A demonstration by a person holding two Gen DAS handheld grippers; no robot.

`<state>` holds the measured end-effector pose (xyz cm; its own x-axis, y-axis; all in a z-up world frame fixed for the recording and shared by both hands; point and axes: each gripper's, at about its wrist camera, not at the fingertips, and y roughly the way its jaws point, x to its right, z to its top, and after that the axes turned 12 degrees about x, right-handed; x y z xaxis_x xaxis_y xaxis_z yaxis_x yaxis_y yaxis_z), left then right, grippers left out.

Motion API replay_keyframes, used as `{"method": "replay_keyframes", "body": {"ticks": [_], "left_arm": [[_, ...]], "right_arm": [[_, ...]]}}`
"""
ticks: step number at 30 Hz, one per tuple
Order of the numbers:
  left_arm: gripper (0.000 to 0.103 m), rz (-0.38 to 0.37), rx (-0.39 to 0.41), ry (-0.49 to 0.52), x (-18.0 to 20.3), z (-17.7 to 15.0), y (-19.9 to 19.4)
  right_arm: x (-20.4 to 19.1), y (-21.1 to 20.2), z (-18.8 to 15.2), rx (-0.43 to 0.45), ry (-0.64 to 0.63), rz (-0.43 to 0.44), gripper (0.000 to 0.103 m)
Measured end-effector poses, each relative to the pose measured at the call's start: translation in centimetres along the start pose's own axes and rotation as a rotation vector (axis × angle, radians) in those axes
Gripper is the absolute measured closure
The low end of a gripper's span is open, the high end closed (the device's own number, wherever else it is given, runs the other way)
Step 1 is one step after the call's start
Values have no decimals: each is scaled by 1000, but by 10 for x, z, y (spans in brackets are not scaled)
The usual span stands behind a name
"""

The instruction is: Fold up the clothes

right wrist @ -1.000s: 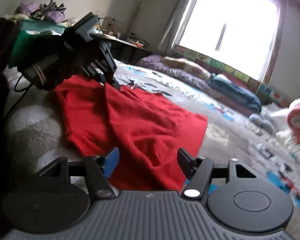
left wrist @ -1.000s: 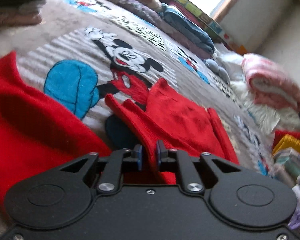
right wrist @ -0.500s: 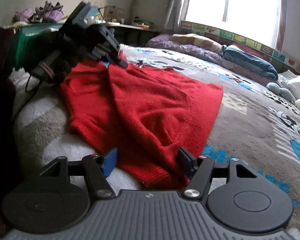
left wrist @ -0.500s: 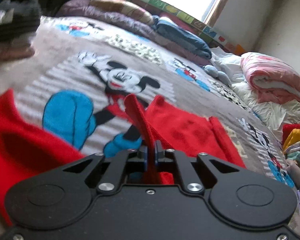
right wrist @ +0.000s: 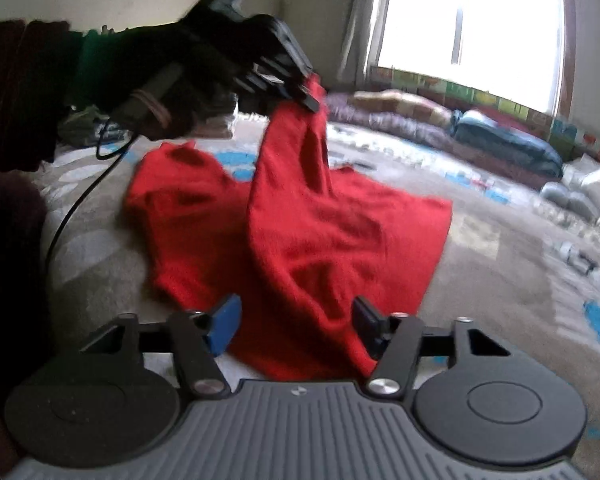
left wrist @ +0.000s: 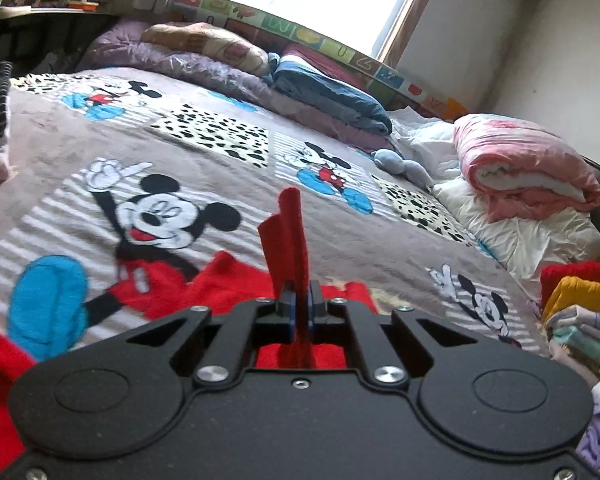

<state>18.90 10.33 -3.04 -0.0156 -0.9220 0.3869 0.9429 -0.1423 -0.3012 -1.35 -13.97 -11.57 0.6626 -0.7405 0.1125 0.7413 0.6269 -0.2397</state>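
Note:
A red knit sweater lies on the cartoon-print bedspread. My left gripper is shut on a fold of the red sweater, which sticks up between its pads. In the right wrist view that left gripper holds a corner of the garment lifted well above the bed, so the cloth hangs in a peak. My right gripper sits low at the sweater's near hem. Its jaws are closing, the hem bunched between them, and its pads do not press on the cloth.
Rolled quilts and pillows line the far side under the window. A pink rolled blanket and a stack of folded clothes sit at the right. A person's dark sleeve and a cable are at the left.
My left gripper closed fully on the sweater fold and rose, pulling that corner up off the bed into a peak. My right gripper stayed at the near hem and its jaws narrowed.

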Motion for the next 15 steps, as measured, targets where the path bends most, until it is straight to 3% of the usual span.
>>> {"method": "replay_keyframes", "body": {"ticks": [2, 9, 15], "left_arm": [[101, 6, -14, 1, 11, 1, 12], [101, 38, -56, -7, 36, 3, 51], [101, 106, -104, 50, 55, -8, 83]], "right_arm": [[-1, 2, -1, -4, -4, 2, 52], [11, 5, -8, -18, 62, -32, 54], [44, 4, -13, 0, 326, -27, 79]]}}
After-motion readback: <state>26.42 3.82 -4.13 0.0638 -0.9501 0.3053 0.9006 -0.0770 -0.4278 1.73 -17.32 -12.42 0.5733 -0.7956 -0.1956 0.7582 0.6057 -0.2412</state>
